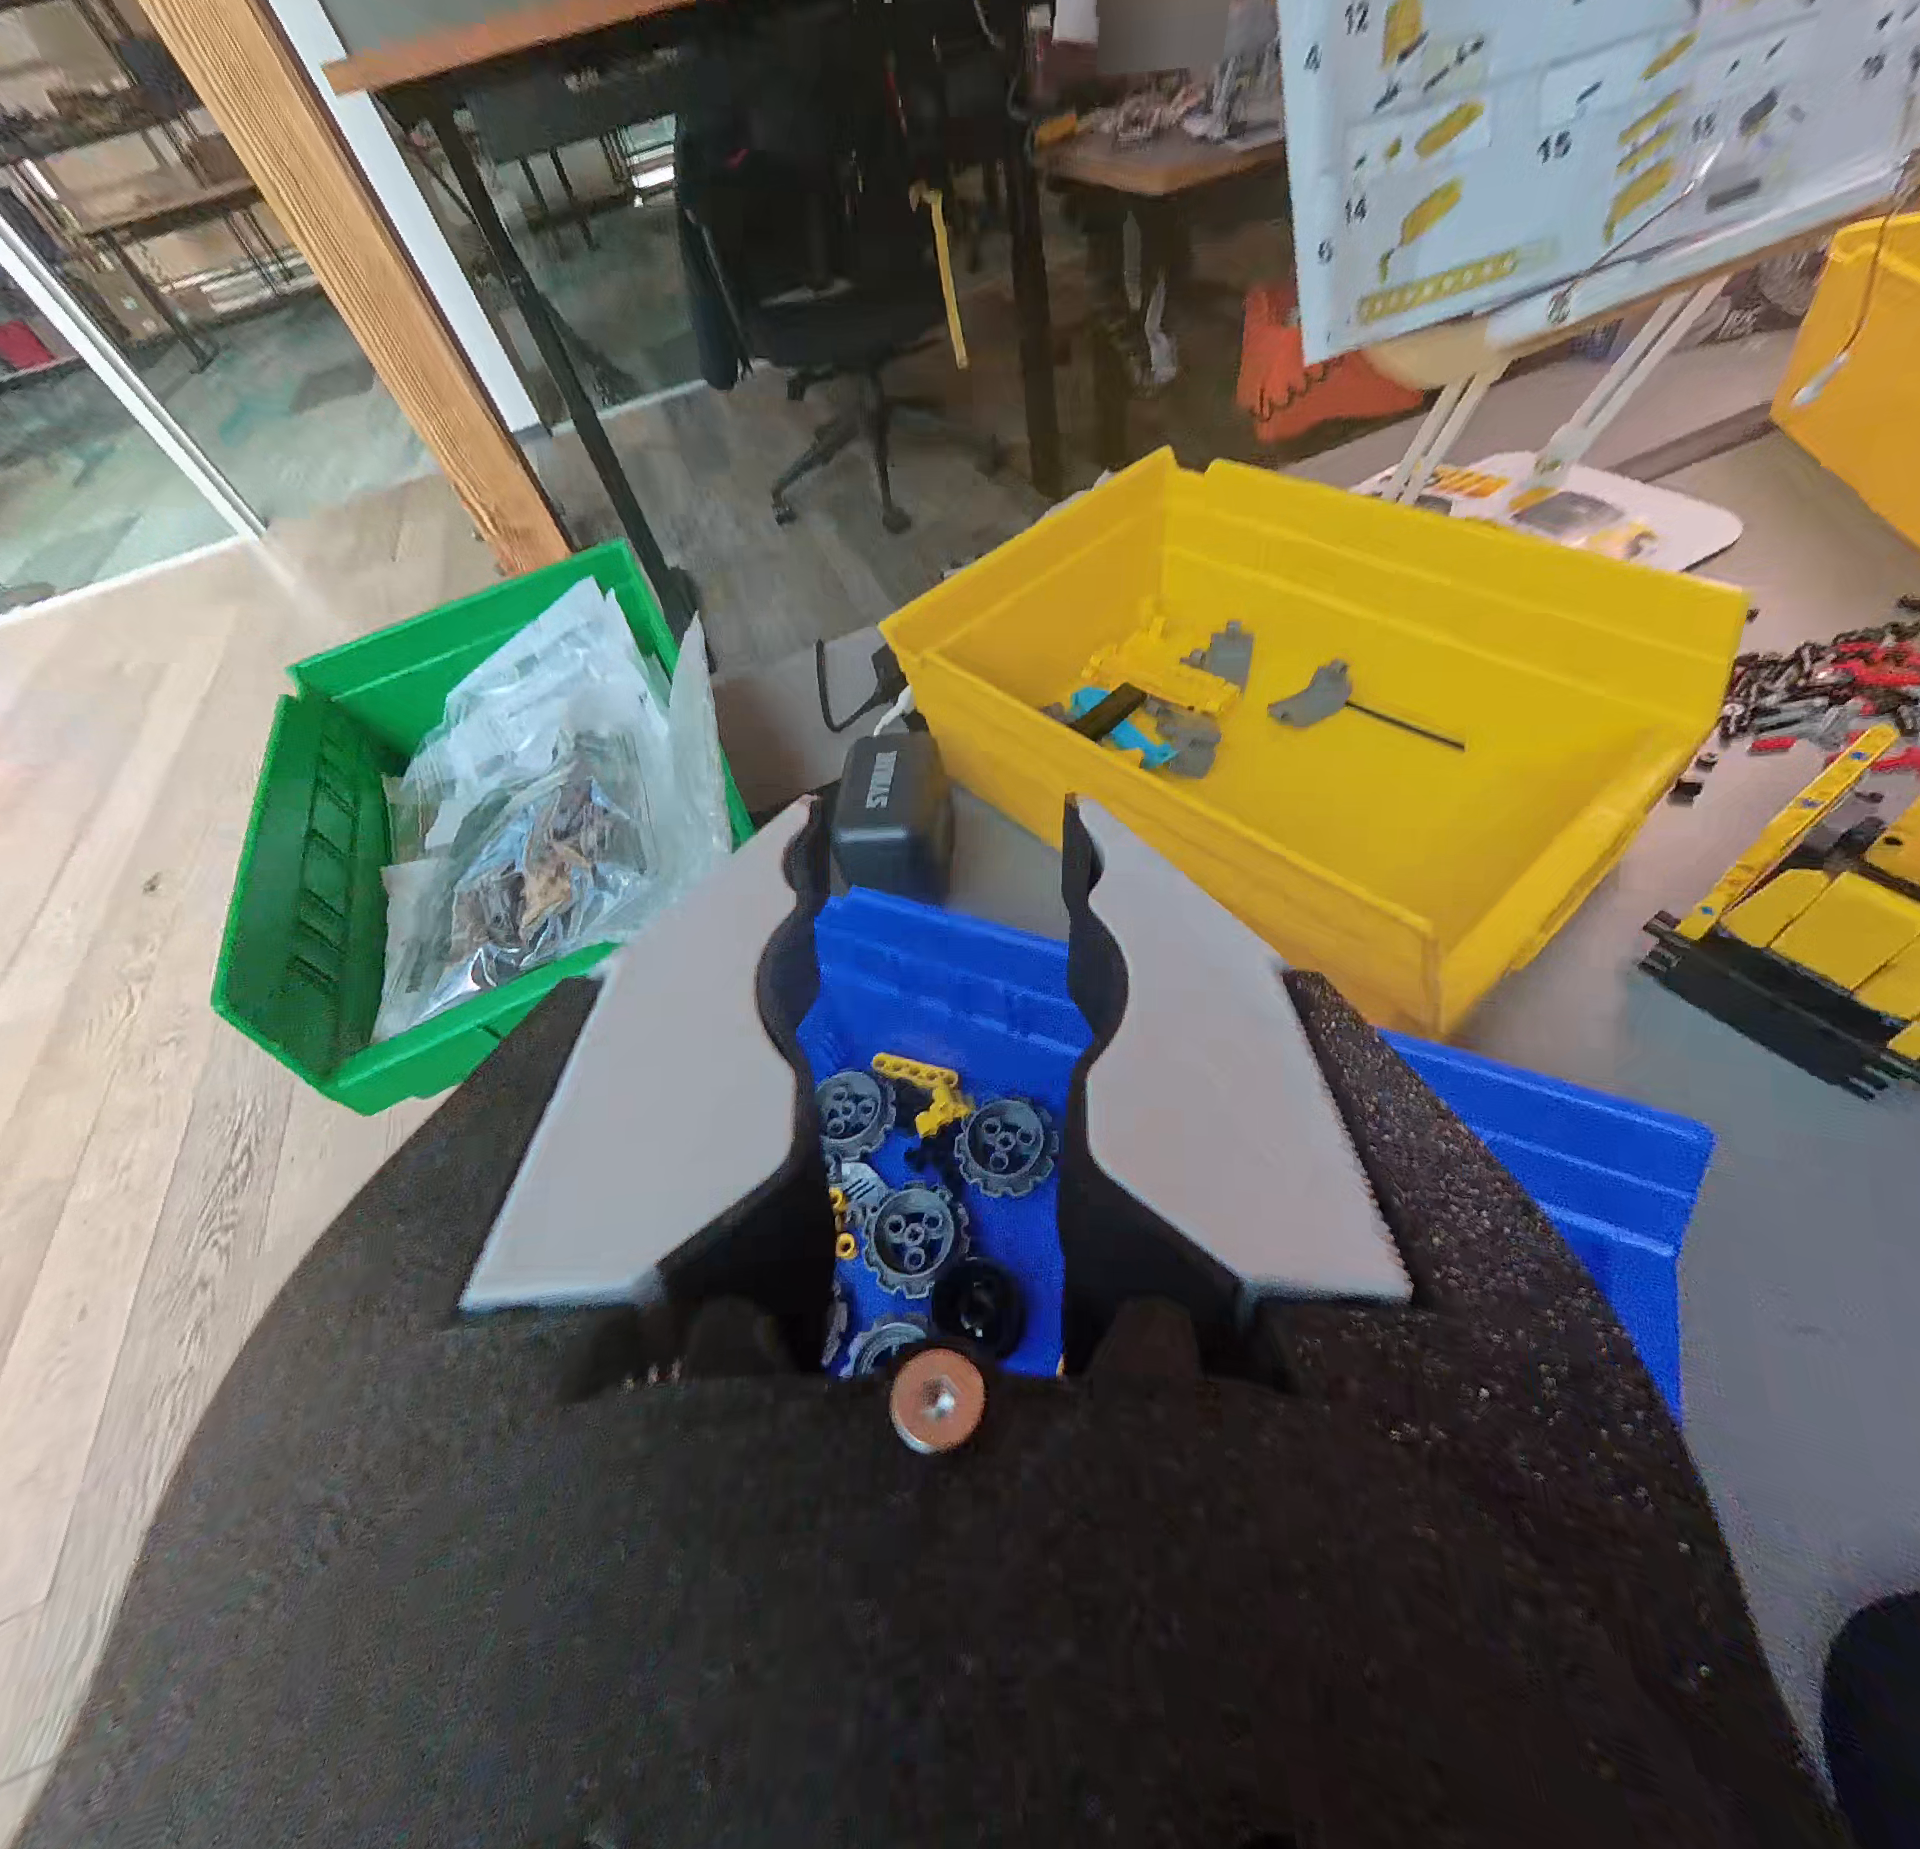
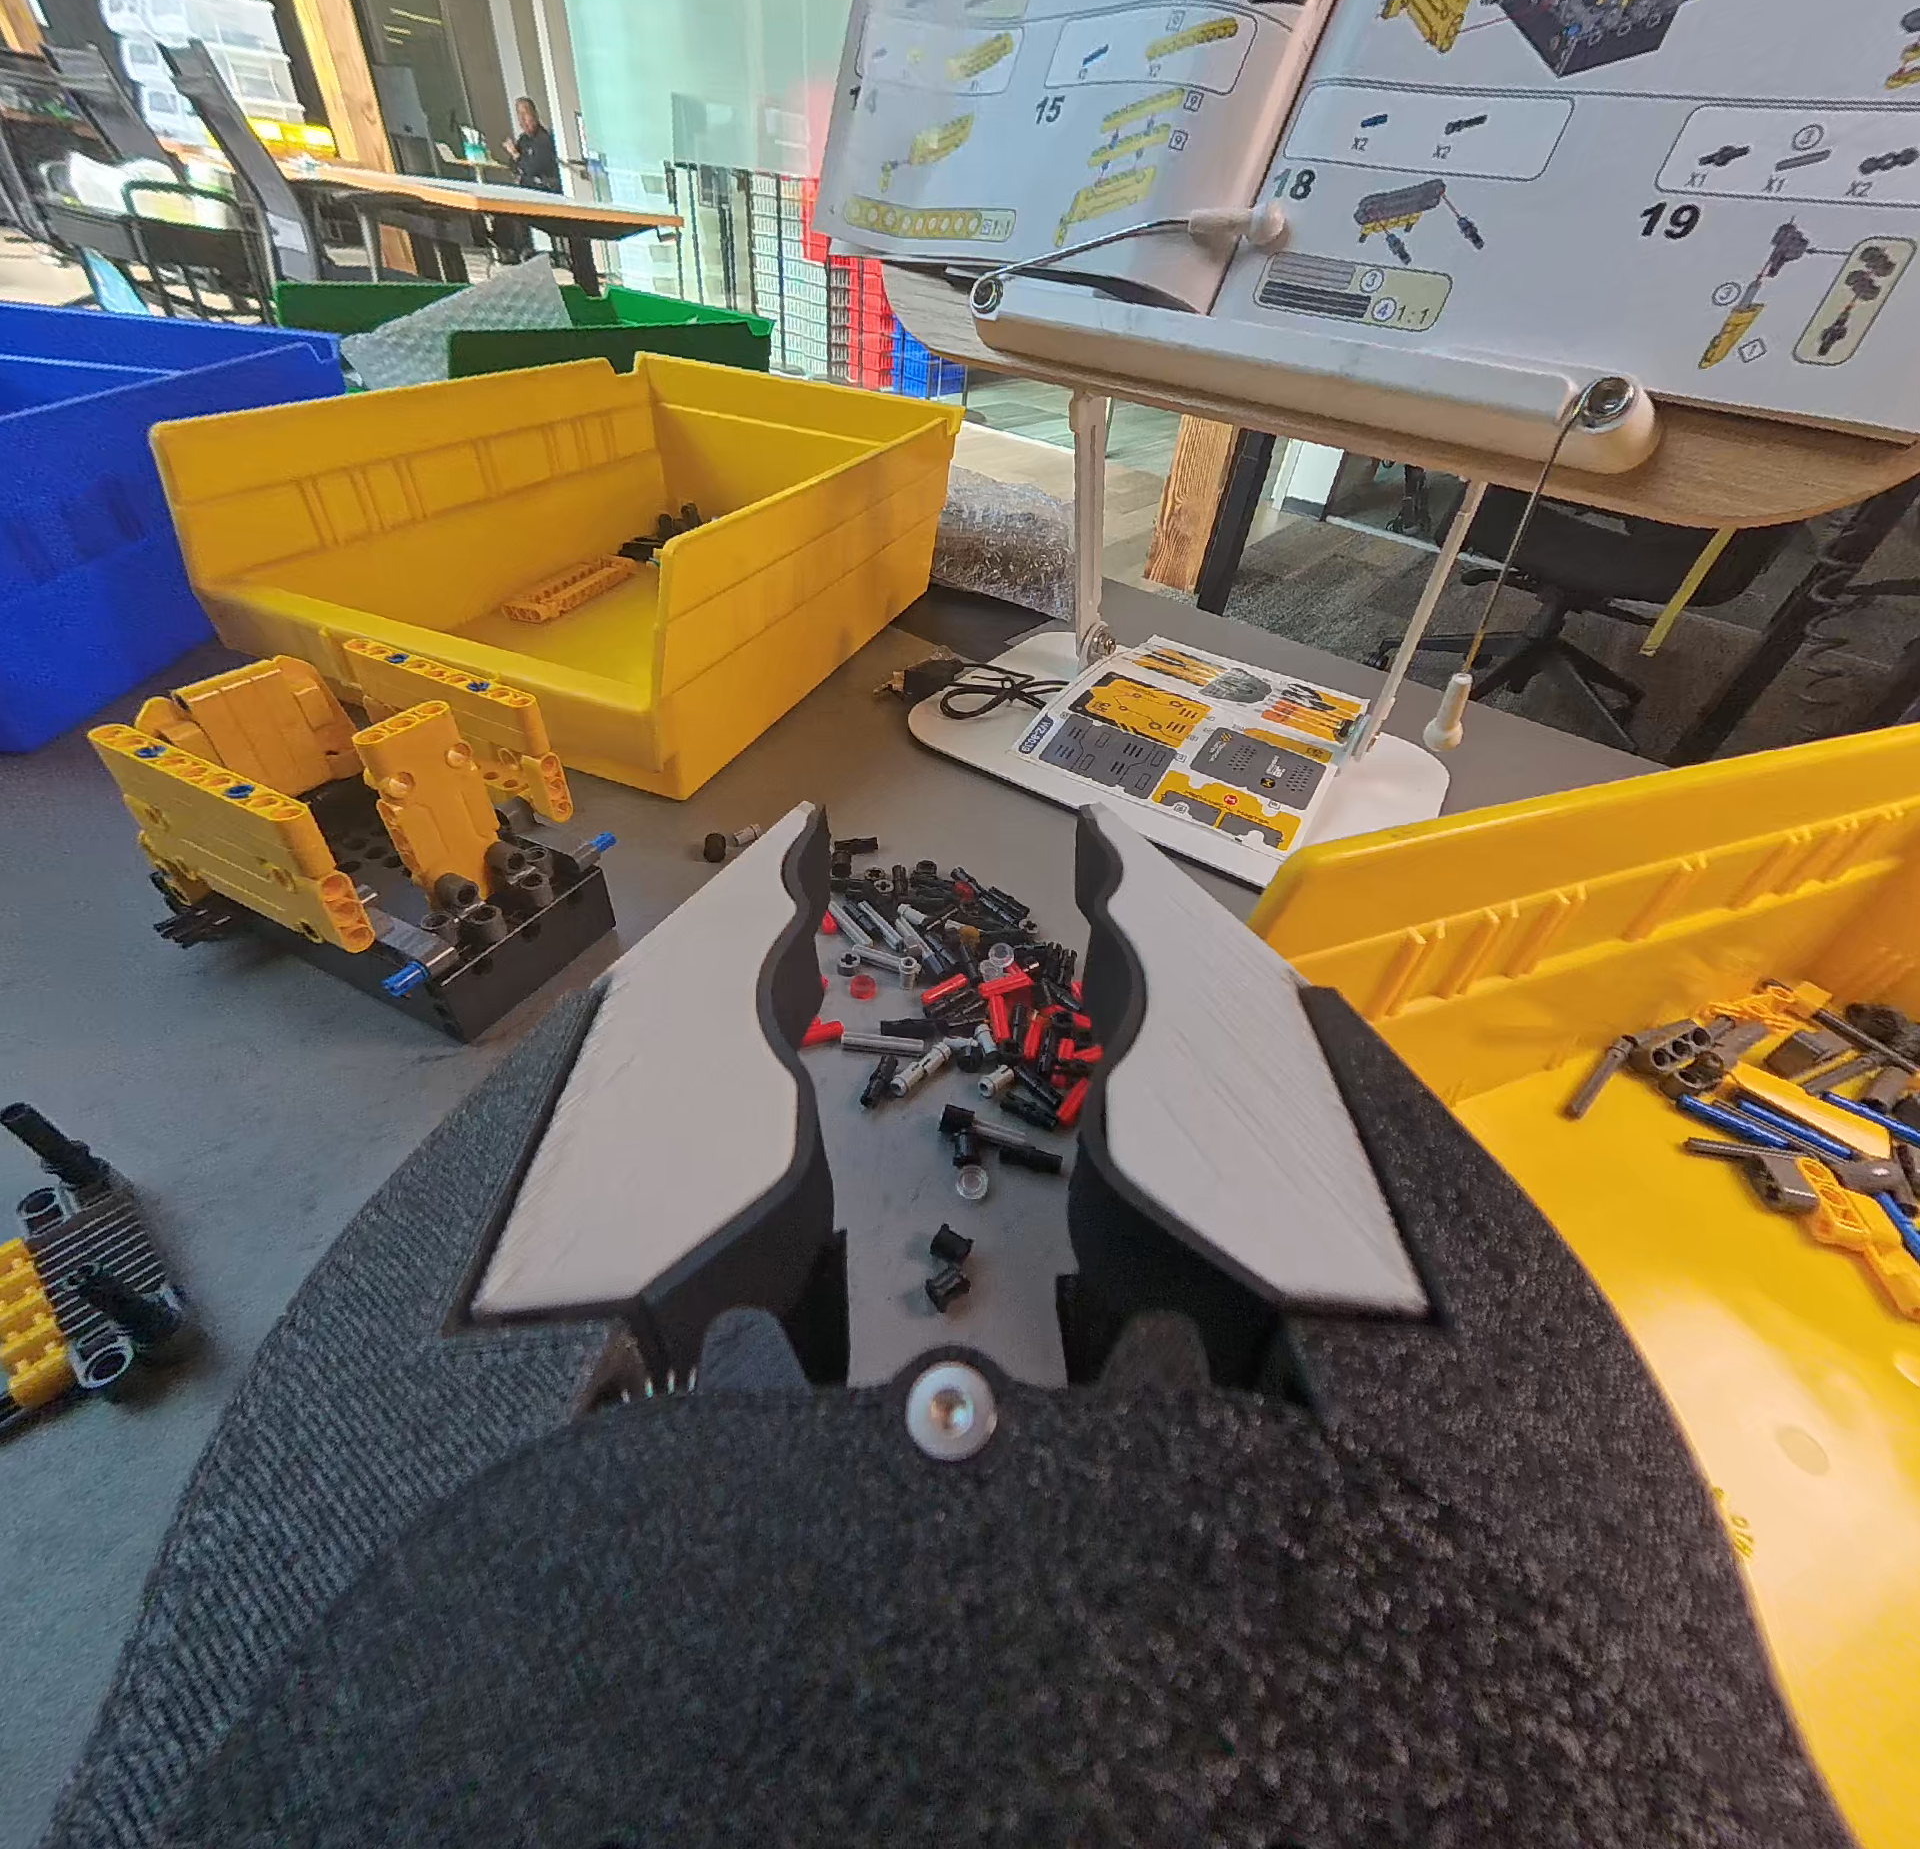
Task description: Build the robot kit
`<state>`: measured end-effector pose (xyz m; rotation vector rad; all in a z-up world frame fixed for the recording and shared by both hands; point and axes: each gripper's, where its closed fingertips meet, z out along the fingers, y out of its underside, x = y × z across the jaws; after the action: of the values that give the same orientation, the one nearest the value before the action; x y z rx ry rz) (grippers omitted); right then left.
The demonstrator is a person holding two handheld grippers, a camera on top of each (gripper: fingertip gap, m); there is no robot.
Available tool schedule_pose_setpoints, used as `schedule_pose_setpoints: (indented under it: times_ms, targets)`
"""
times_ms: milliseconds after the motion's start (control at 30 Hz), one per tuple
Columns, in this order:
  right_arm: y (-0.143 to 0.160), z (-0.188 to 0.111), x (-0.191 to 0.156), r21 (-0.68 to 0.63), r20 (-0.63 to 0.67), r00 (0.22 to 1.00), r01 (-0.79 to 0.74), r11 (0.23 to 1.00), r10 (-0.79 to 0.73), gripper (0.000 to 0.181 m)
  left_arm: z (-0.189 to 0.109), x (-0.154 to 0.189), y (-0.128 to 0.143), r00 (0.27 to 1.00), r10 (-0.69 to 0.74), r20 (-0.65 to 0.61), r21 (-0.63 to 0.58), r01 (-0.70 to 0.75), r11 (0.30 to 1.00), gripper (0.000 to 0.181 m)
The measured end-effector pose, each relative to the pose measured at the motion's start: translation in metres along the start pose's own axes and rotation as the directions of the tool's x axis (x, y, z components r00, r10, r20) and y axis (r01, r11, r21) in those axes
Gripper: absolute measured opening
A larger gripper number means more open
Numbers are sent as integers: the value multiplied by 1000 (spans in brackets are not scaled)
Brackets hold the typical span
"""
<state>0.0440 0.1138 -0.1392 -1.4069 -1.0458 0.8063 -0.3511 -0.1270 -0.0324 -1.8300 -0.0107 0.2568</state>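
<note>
My left gripper [image 1: 940,823] is open and empty, held above a blue bin [image 1: 1538,1145]. Grey toothed wheels [image 1: 914,1238] and a small yellow piece [image 1: 940,1108] lie in that bin between my fingers. My right gripper [image 2: 951,828] is open and empty, held over a loose pile of small black, red and grey pins [image 2: 966,999] on the grey table [image 2: 260,1093]. A half-built yellow and black brick model [image 2: 353,833] stands left of the pile and also shows in the left wrist view [image 1: 1808,937].
A yellow bin [image 1: 1351,760] holds a few parts; a green bin [image 1: 312,864] holds plastic bags. A second yellow bin [image 2: 1662,1228] with rods is at right. An instruction booklet stands on a white stand [image 2: 1299,365]. A small grey and yellow sub-assembly [image 2: 73,1290] lies at left. About 50 cm separates my left fingertips from my right.
</note>
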Motion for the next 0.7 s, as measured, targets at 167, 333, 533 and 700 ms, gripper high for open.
schedule_pose_setpoints:
  times_ms: [167,333,533,700]
  targets:
    - [-2,0,-2,7,7,1000,6,1000,-6,47,-27,57,-50,998,-38,-44,298,49,953,83]
    - [-5,-1,-3,18,7,1000,16,1000,-17,47,-22,122,-62,959,-165,-230,378,244,893,97]
    - [-11,-5,1,37,4,1000,20,999,-20,46,5,188,-66,856,-253,-451,411,451,792,28]
    - [-19,-10,9,63,-26,999,29,998,-27,45,34,232,-38,851,-255,-458,351,437,828,2]
